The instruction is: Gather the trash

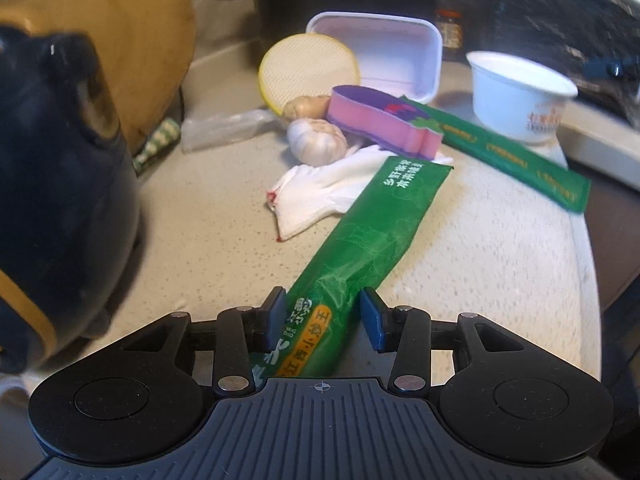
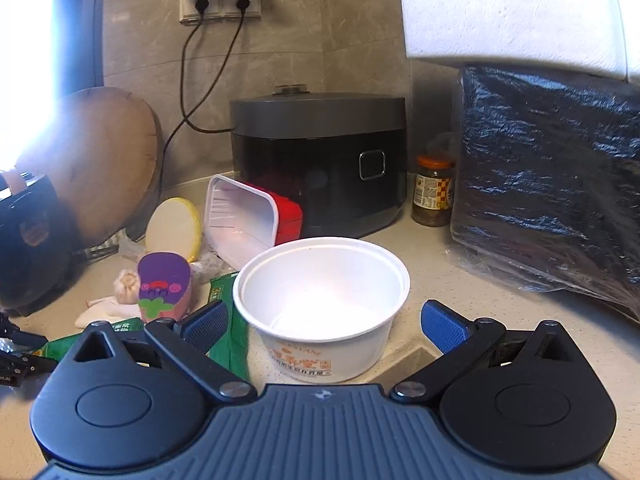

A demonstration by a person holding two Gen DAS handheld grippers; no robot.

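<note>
We straddle the green wrapper (image 1: 360,240) with the left gripper (image 1: 324,316), jaws unclenched; close squarely on it. The right gripper (image 2: 324,324) gapes around the near bowl (image 2: 320,300); center first.

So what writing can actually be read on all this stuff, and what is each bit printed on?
"乡野鲜货" and "小炒王": on the green packet between the fingers of the left hand-held gripper.
Gold print on the second green packet: too blurred to read.
Red print on the white paper bowl, in front of the open right hand-held gripper: too blurred to read.
Label on the glass jar: too small to read.
</note>
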